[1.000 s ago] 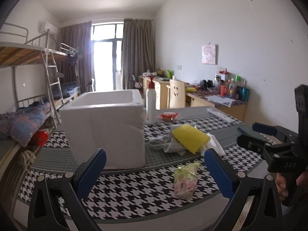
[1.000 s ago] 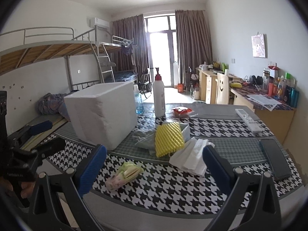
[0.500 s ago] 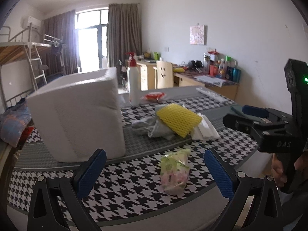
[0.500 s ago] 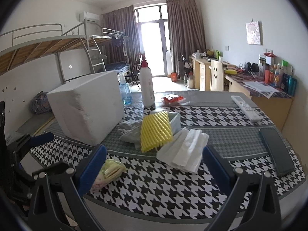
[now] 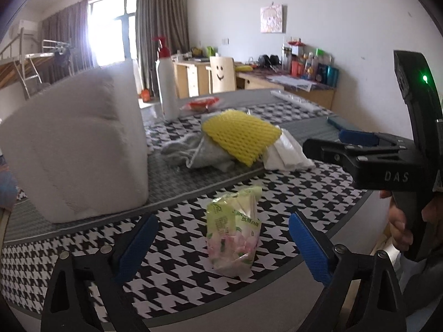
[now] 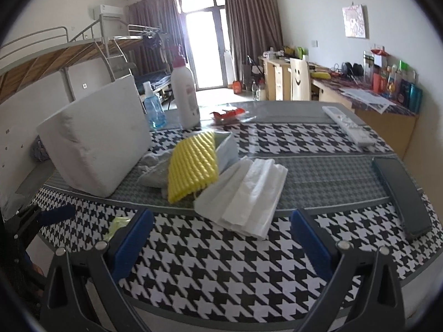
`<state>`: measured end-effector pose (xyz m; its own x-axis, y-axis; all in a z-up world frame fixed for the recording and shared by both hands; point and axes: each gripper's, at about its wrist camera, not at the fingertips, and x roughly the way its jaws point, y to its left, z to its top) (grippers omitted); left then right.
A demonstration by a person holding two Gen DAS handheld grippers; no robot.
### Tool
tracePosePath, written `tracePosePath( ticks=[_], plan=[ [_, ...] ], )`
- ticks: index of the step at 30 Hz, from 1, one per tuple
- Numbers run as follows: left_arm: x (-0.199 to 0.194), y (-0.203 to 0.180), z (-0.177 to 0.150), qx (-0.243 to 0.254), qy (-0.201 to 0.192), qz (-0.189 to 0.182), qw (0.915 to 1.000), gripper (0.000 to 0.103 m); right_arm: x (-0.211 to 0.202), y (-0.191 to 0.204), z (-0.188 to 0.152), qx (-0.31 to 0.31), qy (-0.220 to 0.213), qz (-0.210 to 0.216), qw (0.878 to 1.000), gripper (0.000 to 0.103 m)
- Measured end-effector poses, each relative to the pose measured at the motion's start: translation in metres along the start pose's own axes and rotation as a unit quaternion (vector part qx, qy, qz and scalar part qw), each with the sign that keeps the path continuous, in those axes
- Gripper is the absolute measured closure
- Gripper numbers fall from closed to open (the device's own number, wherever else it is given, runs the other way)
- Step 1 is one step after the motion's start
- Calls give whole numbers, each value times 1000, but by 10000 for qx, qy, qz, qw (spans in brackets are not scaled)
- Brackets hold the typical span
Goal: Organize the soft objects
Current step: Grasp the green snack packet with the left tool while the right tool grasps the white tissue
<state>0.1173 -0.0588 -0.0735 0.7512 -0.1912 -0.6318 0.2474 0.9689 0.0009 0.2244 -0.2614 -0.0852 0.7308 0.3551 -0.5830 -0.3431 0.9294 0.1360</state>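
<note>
A green and pink tissue pack (image 5: 234, 231) lies on the houndstooth tablecloth, between the fingers of my open left gripper (image 5: 221, 244); only its edge (image 6: 117, 225) shows in the right wrist view. Behind it sit a yellow foam net (image 5: 239, 135) (image 6: 192, 166), a grey cloth (image 5: 193, 153) (image 6: 153, 170) and folded white tissues (image 5: 286, 153) (image 6: 246, 193). My right gripper (image 6: 220, 242) is open and empty, just short of the white tissues. It also shows in the left wrist view (image 5: 340, 141), at the right.
A white foam box (image 5: 77, 144) (image 6: 97, 138) stands at the left. A white bottle with a red cap (image 6: 185, 91), a blue bottle (image 6: 153, 109) and a red packet (image 6: 225, 114) are at the back. A remote (image 6: 349, 126) and a dark phone (image 6: 401, 193) lie at the right.
Both grippers have moved forward over the table and lower. The tissue pack now sits between the left fingers, and the white tissues are closer to the right gripper. Both stay open.
</note>
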Motion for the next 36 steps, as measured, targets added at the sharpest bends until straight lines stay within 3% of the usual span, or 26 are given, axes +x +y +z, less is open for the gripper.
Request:
tracePosePath(
  ticks=[11, 17, 21, 36],
  plan=[
    [29, -5, -2, 2, 455, -73, 9989, 30, 20, -6, 2, 46, 335, -128, 9993, 2],
    [37, -10, -2, 73, 548, -66, 9984, 44, 28, -9, 4, 73, 499, -175, 9986, 8],
    [45, -12, -2, 145, 647, -49, 9978, 57, 36, -12, 4, 120, 658, -155, 9976, 14],
    [42, -8, 0, 158, 521, -210, 9983, 74, 54, -16, 2, 199, 1013, -172, 9945, 46]
  ],
)
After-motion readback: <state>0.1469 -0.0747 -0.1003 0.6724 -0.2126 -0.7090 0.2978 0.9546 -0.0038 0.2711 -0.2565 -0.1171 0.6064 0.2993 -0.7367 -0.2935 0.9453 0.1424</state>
